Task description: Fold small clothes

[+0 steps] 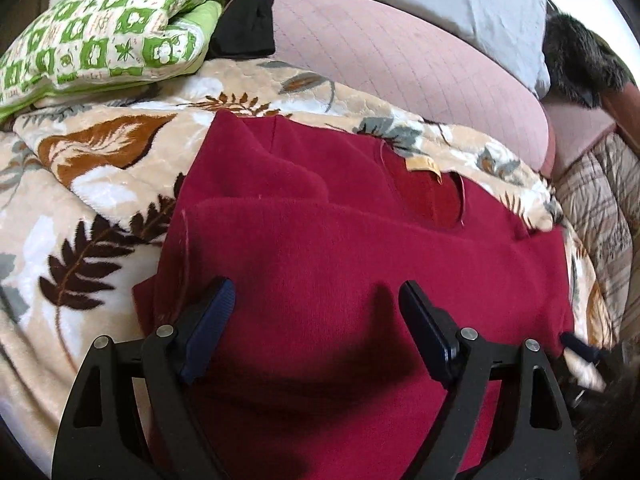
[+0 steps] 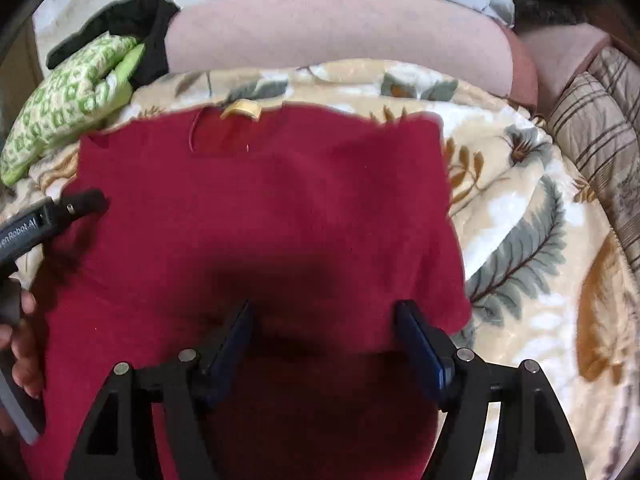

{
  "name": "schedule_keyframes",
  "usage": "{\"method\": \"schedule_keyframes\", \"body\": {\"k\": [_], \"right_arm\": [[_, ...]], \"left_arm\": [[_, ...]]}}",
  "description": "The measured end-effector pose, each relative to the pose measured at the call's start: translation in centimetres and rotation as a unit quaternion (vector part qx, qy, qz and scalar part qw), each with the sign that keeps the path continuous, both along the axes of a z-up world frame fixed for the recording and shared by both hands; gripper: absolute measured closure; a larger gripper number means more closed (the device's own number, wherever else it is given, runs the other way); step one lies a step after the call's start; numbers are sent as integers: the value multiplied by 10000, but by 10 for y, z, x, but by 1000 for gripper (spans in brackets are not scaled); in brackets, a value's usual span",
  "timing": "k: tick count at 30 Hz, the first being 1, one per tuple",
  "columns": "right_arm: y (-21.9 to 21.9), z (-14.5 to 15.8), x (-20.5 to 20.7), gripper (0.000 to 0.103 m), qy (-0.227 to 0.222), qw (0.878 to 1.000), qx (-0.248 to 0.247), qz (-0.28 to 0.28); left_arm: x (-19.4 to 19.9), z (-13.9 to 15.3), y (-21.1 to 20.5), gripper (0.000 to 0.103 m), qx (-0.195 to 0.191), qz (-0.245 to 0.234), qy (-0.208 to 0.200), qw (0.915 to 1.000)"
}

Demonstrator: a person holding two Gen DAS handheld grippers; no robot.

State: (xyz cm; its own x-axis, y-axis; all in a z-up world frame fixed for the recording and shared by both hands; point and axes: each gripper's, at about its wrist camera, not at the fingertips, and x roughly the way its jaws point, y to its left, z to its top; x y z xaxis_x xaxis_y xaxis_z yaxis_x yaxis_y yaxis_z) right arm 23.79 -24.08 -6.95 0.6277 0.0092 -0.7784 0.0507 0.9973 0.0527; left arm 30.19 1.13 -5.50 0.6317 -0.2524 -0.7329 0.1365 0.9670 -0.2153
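The sweater [image 1: 360, 264] is deep red with a yellow label [image 1: 423, 168] at the neck. Under it, the blanket [image 1: 100, 184] is cream, printed with brown, rust and grey-green leaves. The cushion [image 1: 100, 36] is green-and-white checked with flower motifs. Both tongs [image 1: 316, 312] [image 2: 324, 332] are black with dark blue pads [image 1: 210, 320]. Behind lies a pink quilted cover [image 1: 400, 60].

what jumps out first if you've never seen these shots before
A deep red garment fills the middle of both views, spread on a cream leaf-print blanket, with a yellow label at its neckline. Both the left gripper and right gripper hang open over it. A green patterned pillow sits far left.
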Motion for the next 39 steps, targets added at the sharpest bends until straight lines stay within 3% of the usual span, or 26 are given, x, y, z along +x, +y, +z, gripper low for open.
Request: {"method": "schedule_keyframes", "body": {"k": [3,6,10,16,20,24,26,27,29,34,39], "right_arm": [[-8,27,-15,33,-207,9995,-52,-247],[-25,53,-56,33,-566,9961,270,-627],[-43,57,-115,32,-499,9929,597,-901],[-38,60,-201,32,-614,9944,783,-370],[-29,53,-252,32,-733,9943,769,-39],[-29,38,-279,32,-566,9934,998,-57],[-27,32,-285,32,-493,9922,1143,-53],[-26,31,-286,32,-473,9924,1135,-45],[-22,30,-286,32,-444,9937,1027,-6],[-19,28,-289,32,-442,9956,829,-26],[-36,20,-297,32,-394,9921,1167,-251]], "left_arm": [[-16,13,10,19,-30,-74,38,10000],[-44,32,37,19,-278,114,-15,9995],[-84,49,72,19,-249,167,6,9995],[-176,76,109,19,67,-535,-567,9969],[-230,56,129,19,2,-571,-510,9971],[-262,17,134,19,-259,-470,84,9985],[-267,-5,127,19,-216,-511,504,9972],[-268,-10,123,19,-106,-515,499,9974],[-274,-8,114,19,83,-633,413,9971],[-280,-7,105,19,-706,-1117,475,9901],[-276,-2,101,24,-925,-1307,367,9864]]}}
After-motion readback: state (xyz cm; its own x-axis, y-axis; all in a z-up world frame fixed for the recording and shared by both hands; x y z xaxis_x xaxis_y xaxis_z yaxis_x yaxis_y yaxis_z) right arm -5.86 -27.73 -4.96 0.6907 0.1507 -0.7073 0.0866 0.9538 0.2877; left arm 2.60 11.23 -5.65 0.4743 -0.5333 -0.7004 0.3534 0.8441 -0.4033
